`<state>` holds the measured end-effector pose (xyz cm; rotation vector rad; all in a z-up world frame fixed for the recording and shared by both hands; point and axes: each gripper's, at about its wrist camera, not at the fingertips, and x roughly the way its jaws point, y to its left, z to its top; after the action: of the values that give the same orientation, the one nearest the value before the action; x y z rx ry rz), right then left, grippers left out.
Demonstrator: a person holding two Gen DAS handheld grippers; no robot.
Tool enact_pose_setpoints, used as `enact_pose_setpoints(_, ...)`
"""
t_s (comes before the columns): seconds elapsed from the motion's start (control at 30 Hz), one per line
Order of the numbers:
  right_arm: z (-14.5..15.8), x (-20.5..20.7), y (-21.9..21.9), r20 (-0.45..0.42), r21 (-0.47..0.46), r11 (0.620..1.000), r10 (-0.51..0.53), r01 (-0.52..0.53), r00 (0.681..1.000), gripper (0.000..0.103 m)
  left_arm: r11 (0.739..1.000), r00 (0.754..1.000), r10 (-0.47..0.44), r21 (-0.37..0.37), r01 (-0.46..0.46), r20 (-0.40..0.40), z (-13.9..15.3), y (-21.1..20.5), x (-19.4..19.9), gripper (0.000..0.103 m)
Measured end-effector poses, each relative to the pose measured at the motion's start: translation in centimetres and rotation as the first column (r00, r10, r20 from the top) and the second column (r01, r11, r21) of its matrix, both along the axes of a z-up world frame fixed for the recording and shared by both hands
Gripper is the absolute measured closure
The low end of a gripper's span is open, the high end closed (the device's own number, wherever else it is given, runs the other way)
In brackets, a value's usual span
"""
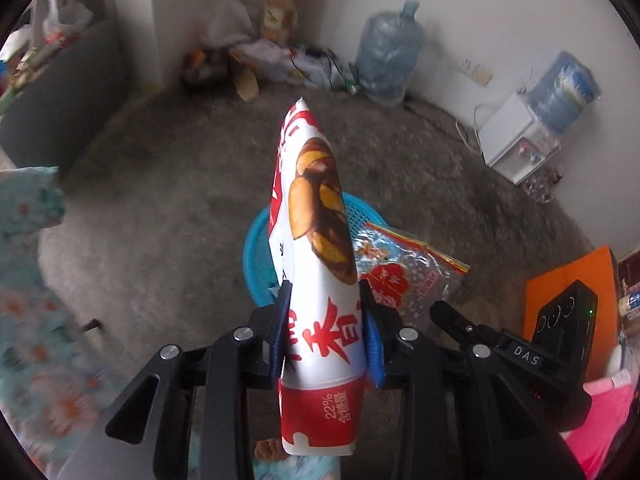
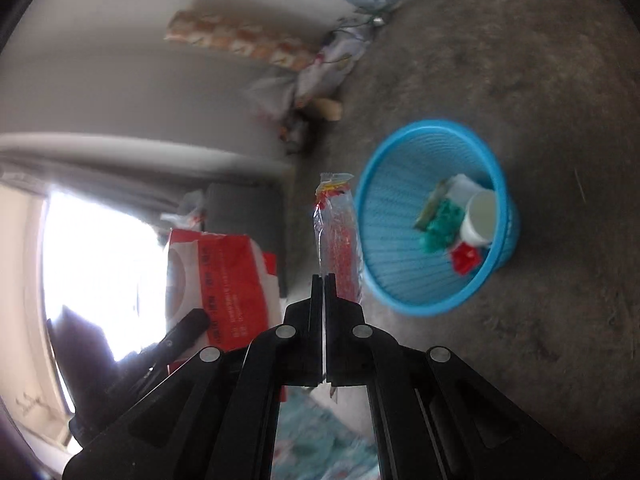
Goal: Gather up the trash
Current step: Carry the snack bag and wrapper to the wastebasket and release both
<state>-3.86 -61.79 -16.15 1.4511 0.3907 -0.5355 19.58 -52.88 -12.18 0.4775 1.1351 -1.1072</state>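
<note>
My left gripper is shut on a white and red snack bag printed with nuts, held upright above the floor. Behind it stands a blue mesh trash basket. My right gripper is shut on a clear plastic wrapper with red print, which also shows in the left wrist view. In the right wrist view the blue basket stands on the floor to the right of the wrapper and holds a white cup, green scraps and a red scrap. The snack bag shows at the left.
The grey concrete floor spreads around the basket. Water jugs and a white dispenser stand along the far wall. A floral cloth lies at the left. An orange box sits at the right.
</note>
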Motion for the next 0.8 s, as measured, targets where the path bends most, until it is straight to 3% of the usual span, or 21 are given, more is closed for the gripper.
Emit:
enact_pose_setpoints(0.1, -1.9, 0.6, -1.8, -0.02, 0.0, 1.0, -0.031, 0.031, 0.999, 0.103, 1.0, 1.0, -0.001, 0.021, 0.001, -0.028, -2.4, -3.5, 0.3, 0.068)
enact_pose_setpoints(0.17, -3.3, 1.3, -2.8, -0.022, 0.02, 0.999, -0.038, 0.039, 0.999, 0.102, 1.0, 0.999, 0.019, 0.021, -0.018, -0.046, -3.6, -5.3, 0.8, 0.048)
enact_pose_setpoints(0.2, -4.3, 1.6, -3.4, -0.04, 0.021, 0.999, -0.049, 0.05, 0.998, 0.097, 0.998, 0.997, 0.05, 0.036, -0.048, -0.053, -4.7, -6.3, 1.4, 0.03)
enact_pose_setpoints(0.23, -5.9, 2.1, -4.1, -0.061, 0.023, 0.998, -0.056, 0.058, 0.997, 0.093, 0.996, 0.995, 0.077, 0.044, -0.074, -0.061, -5.5, -6.7, 1.5, 0.024)
enact_pose_setpoints(0.3, -8.5, 2.9, -5.3, -0.14, 0.048, 0.998, -0.029, 0.036, 0.99, 0.056, 0.989, 0.985, 0.143, 0.058, -0.138, -0.096, -7.1, -7.0, 2.4, 0.022)
enact_pose_setpoints(0.37, -10.3, 2.7, -5.6, -0.222, 0.079, 0.996, -0.023, 0.042, 0.975, 0.056, 0.978, 0.97, 0.203, 0.077, -0.194, -0.132, -8.2, -6.7, 3.2, 0.022)
enact_pose_setpoints(0.53, -10.4, -0.1, -4.8, -0.183, 0.083, 0.993, -0.066, 0.083, 0.981, 0.047, 0.979, 0.968, 0.204, 0.035, -0.201, -0.149, -7.1, -4.9, 3.5, 0.022)
enact_pose_setpoints(0.7, -8.2, -2.0, -3.3, -0.126, 0.067, 0.991, -0.103, 0.113, 0.987, 0.046, 0.982, 0.973, 0.178, -0.04, -0.185, -0.144, -3.3, -2.9, 3.0, 0.021)
enact_pose_setpoints(0.8, -5.5, -2.0, -2.2, -0.108, 0.012, 0.995, -0.097, 0.099, 0.989, 0.046, 0.98, 0.979, 0.145, -0.113, -0.162, -0.146, 0.2, -0.8, 2.3, 0.021)
